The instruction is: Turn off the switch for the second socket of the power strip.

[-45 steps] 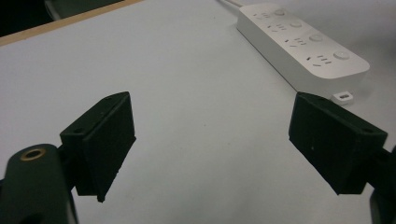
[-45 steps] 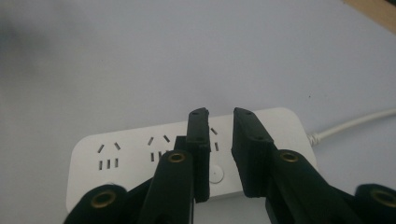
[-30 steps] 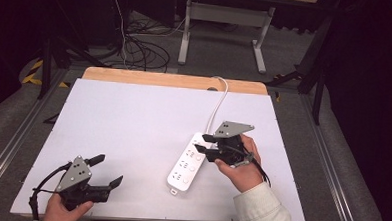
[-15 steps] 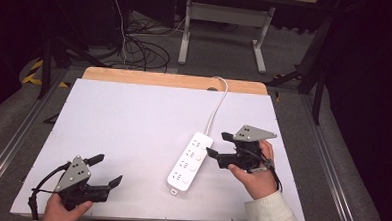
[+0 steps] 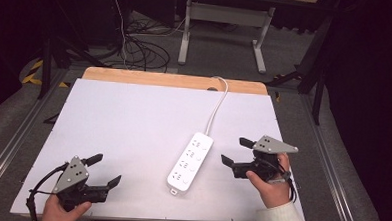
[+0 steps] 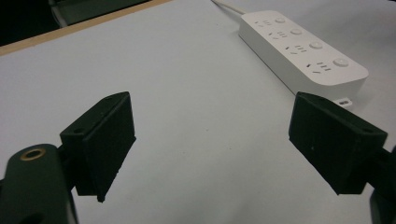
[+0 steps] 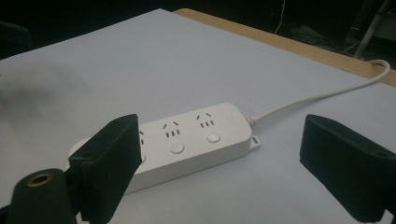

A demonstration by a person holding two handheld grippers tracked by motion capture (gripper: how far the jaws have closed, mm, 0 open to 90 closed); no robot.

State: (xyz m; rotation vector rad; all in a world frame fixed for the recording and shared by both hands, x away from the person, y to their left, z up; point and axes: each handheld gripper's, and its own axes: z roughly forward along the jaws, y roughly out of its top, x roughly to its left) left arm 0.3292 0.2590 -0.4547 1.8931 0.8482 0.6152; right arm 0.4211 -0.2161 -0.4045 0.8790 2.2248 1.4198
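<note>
A white power strip [image 5: 191, 160] with several sockets and round buttons lies flat in the middle of the white table top [image 5: 133, 128]; its white cable [image 5: 217, 102] runs off over the far edge. The strip also appears in the left gripper view [image 6: 301, 49] and the right gripper view [image 7: 187, 140]. My right gripper [image 5: 236, 152] stands open just right of the strip, apart from it, with nothing between its jaws. My left gripper [image 5: 105, 169] is open near the front left corner, well left of the strip, holding nothing.
A wooden strip [image 5: 170, 80] borders the table's far edge. Beyond it on the floor lie tangled black cables [image 5: 136, 50] and a white desk frame [image 5: 223, 21]. Metal rails [image 5: 12, 142] run along both sides of the table.
My right gripper has drawn back to the right, away from the power strip, which stays flat on the table. The left gripper has stayed in place.
</note>
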